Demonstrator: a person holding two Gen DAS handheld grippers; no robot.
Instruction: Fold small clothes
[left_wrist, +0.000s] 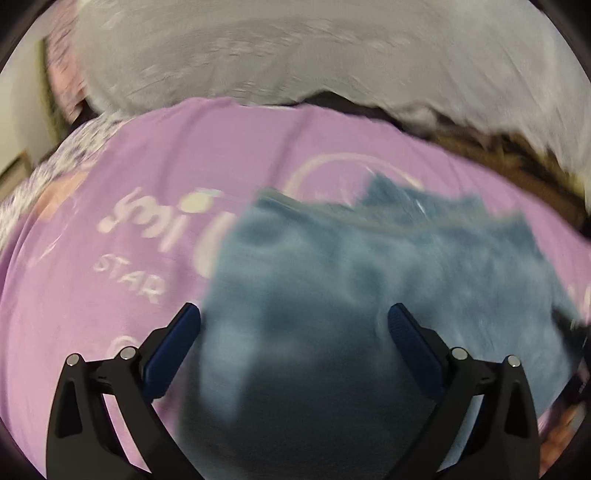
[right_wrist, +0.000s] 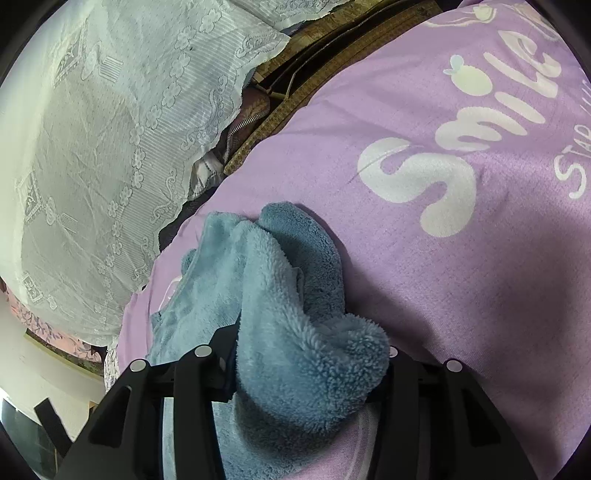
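My right gripper (right_wrist: 306, 369) jaws clamped on bunched blue fleece cloth (right_wrist: 288, 314), anchoring it on purple bed sheet (right_wrist: 424, 258); my left gripper (left_wrist: 295, 325) jaws released, cloth at 12 o'clock, unpinched

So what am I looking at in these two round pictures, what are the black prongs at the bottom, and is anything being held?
No robot arm here: a person holds a hand-held claw in each hand, with a wide-angle camera on each claw looking forward along its two fingers. The black prongs are those fingers.

The blurred picture is from the left claw. Its fingers stand wide apart over a blue fleecy cloth, gripping nothing.

The sharp picture is from the right claw, which is shut on a bunched fold of the same blue fleecy cloth.

The cloth lies on a purple bedsheet printed with white lettering. Beyond it sits a white lace cover.
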